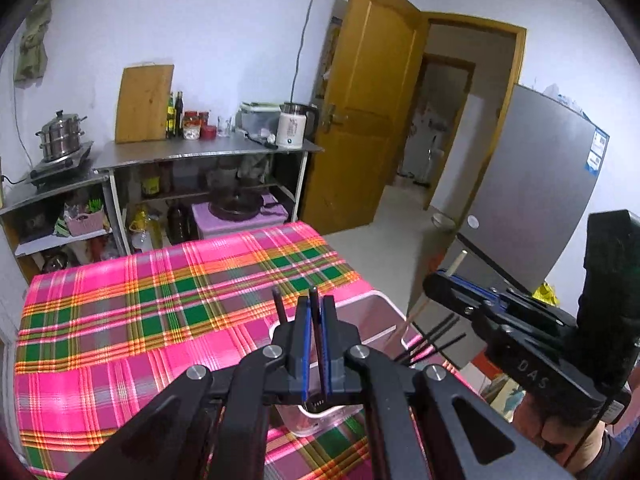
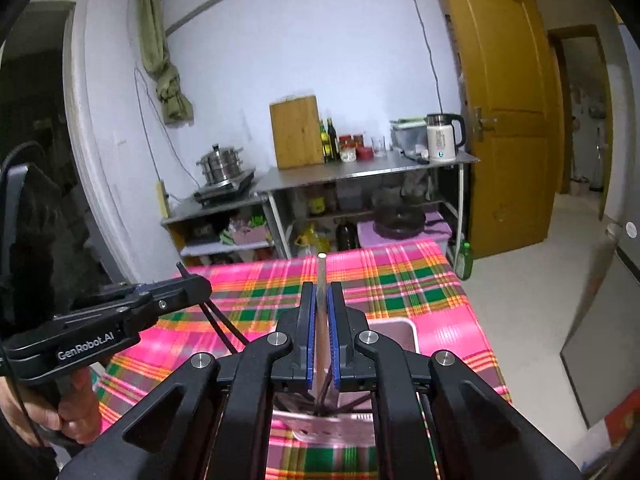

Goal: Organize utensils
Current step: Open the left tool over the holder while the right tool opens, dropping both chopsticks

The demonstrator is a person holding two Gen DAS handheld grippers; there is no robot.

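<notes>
Over the plaid table (image 1: 120, 312) we hold both tools above the pink holder (image 1: 372, 304). Our left gripper (image 1: 315, 344) pinches a black chopstick (image 1: 314, 320); our right gripper (image 2: 321, 336) pinches a pale chopstick (image 2: 321, 280). We should lower the tips inside the rim before releasing.

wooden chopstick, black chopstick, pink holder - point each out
wooden chopstick (image 2: 321, 280), right wrist view, on its shaft above the pads
black chopstick (image 1: 314, 304), left wrist view, on its shaft between the pads
pink holder (image 1: 390, 306), left wrist view, on its far rim
</notes>
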